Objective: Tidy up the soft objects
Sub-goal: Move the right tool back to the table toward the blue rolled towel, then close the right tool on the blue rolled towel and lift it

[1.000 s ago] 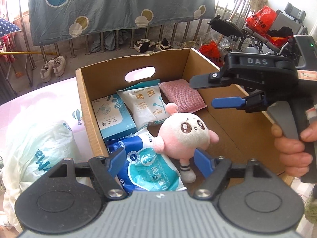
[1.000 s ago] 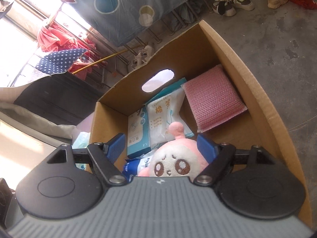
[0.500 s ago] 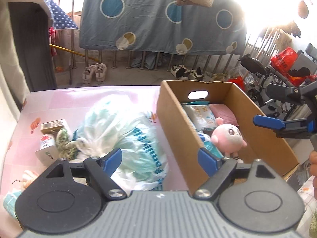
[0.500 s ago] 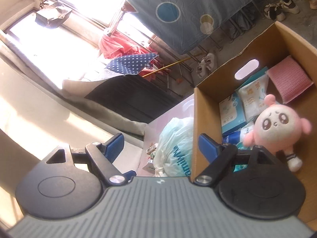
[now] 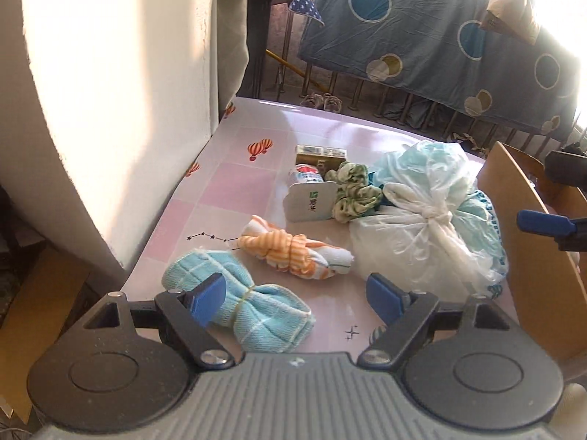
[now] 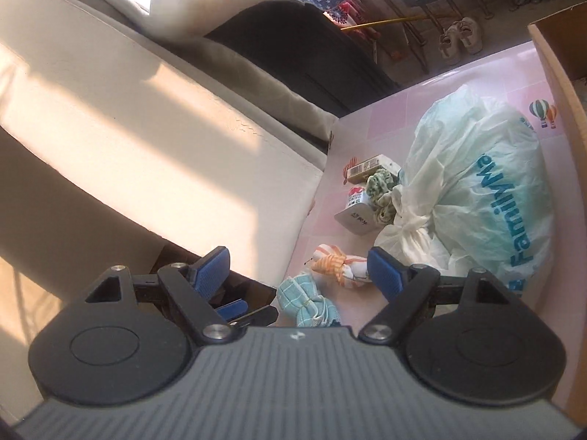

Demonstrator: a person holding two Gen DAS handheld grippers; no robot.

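Beside the tied plastic bag (image 5: 429, 220) on the pink bench (image 5: 234, 168): orange striped cloth bundle (image 5: 293, 255) just left of it, blue cloth bundle (image 5: 253, 304) nearer the camera, green scrunchie (image 5: 354, 192) touching the bag (cartons behind). Left gripper (image 5: 295, 295) fingers spread, having just widened, nothing between. Right gripper (image 6: 297, 271) likewise, empty. Cardboard box (image 5: 528, 249) right of bag.

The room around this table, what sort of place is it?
Probably a home balcony or porch: a bedsheet hangs over a railing, shoes sit on the floor, and the table has a pink household cloth.
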